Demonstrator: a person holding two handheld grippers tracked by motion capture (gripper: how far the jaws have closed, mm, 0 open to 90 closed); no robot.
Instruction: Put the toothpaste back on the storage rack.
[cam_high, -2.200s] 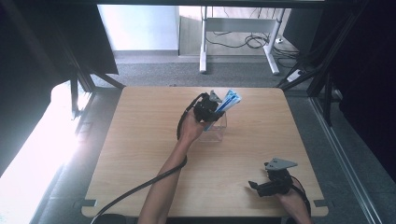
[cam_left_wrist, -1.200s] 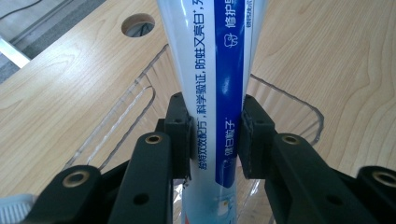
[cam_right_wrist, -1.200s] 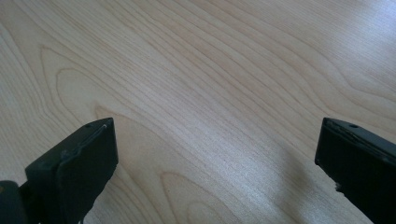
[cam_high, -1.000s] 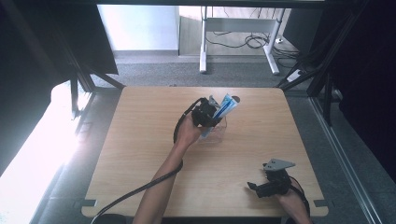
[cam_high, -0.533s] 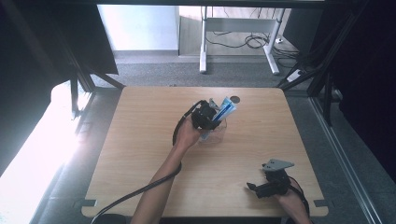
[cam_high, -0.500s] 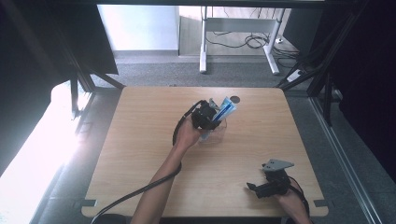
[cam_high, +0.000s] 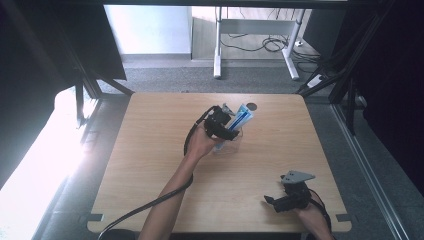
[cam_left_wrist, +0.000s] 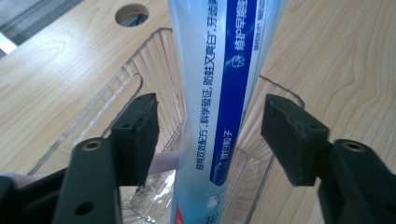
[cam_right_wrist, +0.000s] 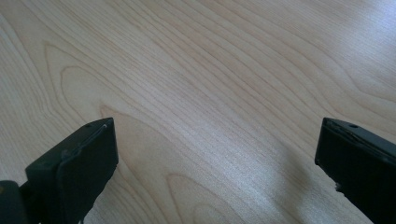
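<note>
A blue and white toothpaste tube (cam_left_wrist: 224, 84) stands tilted in a clear plastic holder (cam_left_wrist: 140, 70) at the middle of the table. My left gripper (cam_left_wrist: 215, 121) straddles the tube; its jaws have just been opening. A gap shows on each side, so neither pad touches the tube. From above, the left gripper (cam_high: 222, 127) sits at the tube (cam_high: 244, 117) over the holder (cam_high: 231, 146). A pinkish item (cam_left_wrist: 163, 161) lies inside the holder. My right gripper (cam_high: 280, 201) rests near the front right edge, and in its own view the right gripper (cam_right_wrist: 215, 149) is open over bare wood.
The wooden table (cam_high: 150, 165) has a round cable hole (cam_high: 251, 106) just behind the holder. The left gripper's cable (cam_high: 145, 205) trails to the front edge. Dark frames stand on both sides of the table.
The left hand has lowered the tube into the clear holder and it now stands lower than before. The right hand has not moved.
</note>
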